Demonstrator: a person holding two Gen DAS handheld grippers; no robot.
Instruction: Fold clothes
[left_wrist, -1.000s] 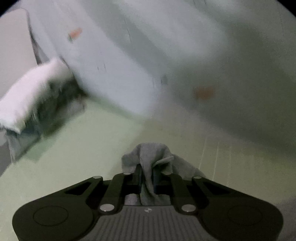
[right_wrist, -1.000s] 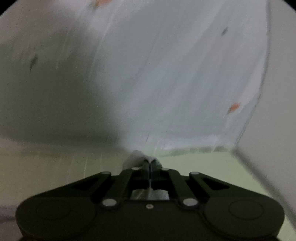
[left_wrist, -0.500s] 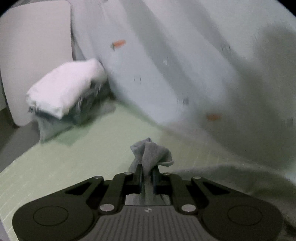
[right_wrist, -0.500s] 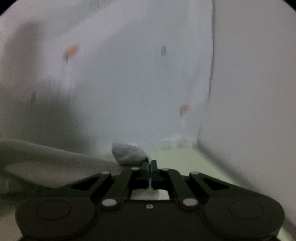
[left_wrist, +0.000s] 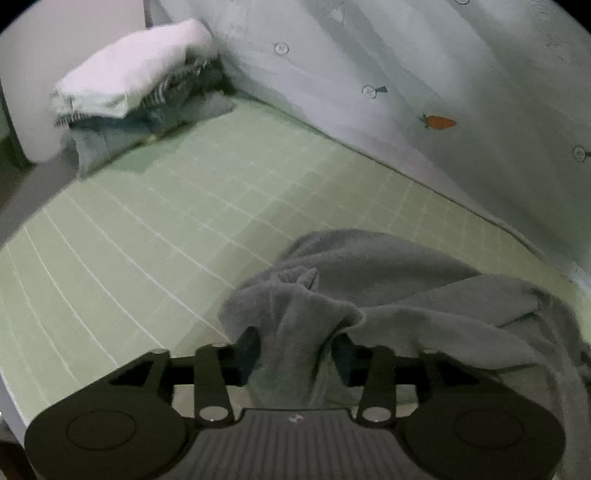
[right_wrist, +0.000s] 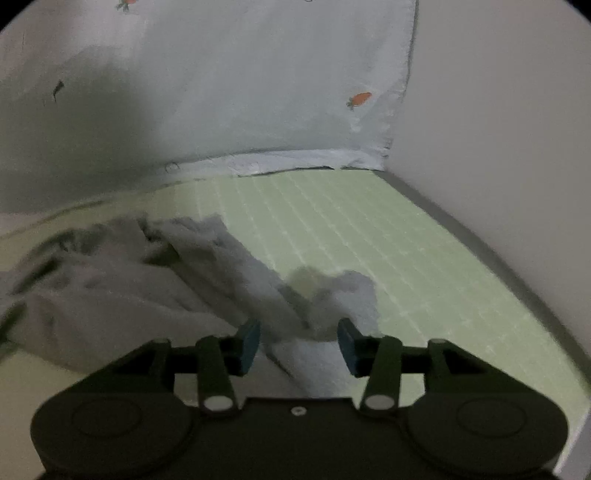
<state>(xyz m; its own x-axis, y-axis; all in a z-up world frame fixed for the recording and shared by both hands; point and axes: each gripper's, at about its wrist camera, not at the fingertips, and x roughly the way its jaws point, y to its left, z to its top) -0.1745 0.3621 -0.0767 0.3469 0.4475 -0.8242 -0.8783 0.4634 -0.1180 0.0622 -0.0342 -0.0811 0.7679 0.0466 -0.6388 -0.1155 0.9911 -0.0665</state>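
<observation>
A grey fleecy garment (left_wrist: 388, 280) lies crumpled on the green gridded mat (left_wrist: 147, 240). My left gripper (left_wrist: 295, 350) hovers low over its near left end. Its jaws are opening, and a loose fold of the grey cloth stands between the fingers (left_wrist: 247, 350) without being pinched. In the right wrist view the same garment (right_wrist: 129, 295) spreads to the left over the mat (right_wrist: 424, 277). My right gripper (right_wrist: 299, 343) is over its right end, jaws opening, blue pads (right_wrist: 249, 343) apart. The cloth lies slack on the mat below the gap.
A stack of folded clothes (left_wrist: 136, 77), white on top, sits at the mat's far left corner. A pale sheet with carrot prints (left_wrist: 406, 74) hangs along the mat's back edge. A white wall (right_wrist: 498, 147) bounds the mat's right side.
Both grippers were shut on corners of the grey garment and held it up. Their jaws have now parted, they have sunk toward the mat, and the garment has dropped onto it.
</observation>
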